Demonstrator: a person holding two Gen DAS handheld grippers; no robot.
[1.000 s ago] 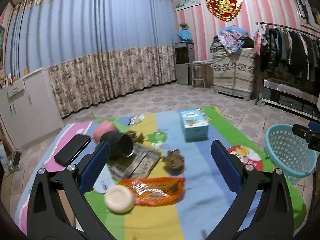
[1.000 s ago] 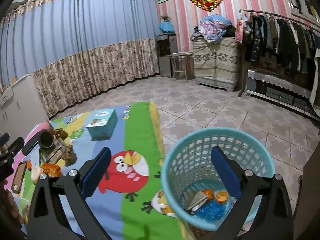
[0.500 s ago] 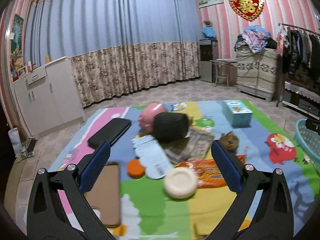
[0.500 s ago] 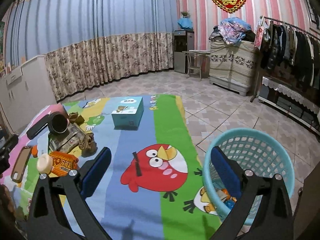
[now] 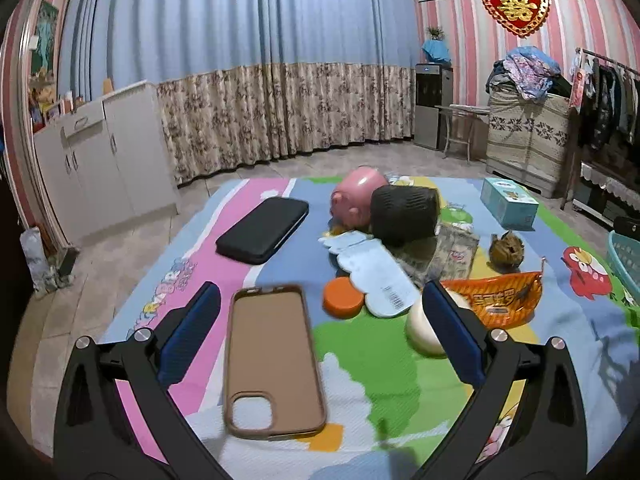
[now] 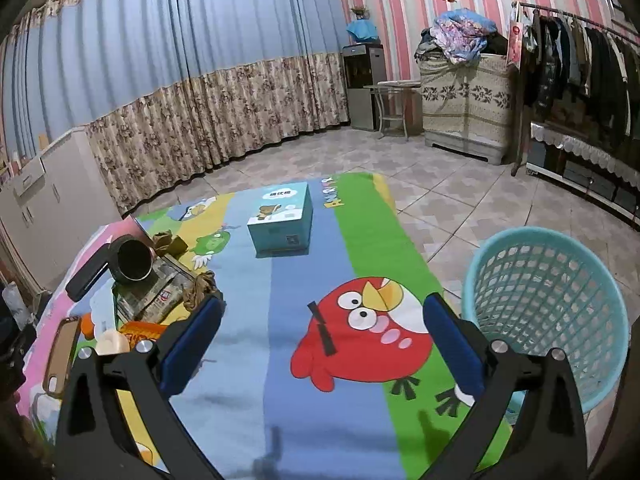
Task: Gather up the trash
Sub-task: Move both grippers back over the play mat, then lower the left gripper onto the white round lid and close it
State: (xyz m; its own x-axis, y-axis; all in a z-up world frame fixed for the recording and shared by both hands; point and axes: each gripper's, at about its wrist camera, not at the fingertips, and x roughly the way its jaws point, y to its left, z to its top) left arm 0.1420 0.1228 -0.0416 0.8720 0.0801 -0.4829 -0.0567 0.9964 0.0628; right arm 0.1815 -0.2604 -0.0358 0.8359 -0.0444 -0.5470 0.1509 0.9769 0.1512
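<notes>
Both tongs are wide and empty: the left gripper [image 5: 320, 328] above the mat [image 5: 360, 364], the right gripper [image 6: 322, 340] beside the basket [image 6: 548, 320]. The orange wrapper [image 5: 500, 300] lies just right of the white disc [image 5: 424, 326]. It looks light, thin and crinkly, so I would pinch its raised edge.

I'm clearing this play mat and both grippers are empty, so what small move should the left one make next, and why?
Probably swing the open left gripper rightward toward the orange snack wrapper: it looks like obvious trash, while the brown phone case between its fingers doesn't.
</notes>
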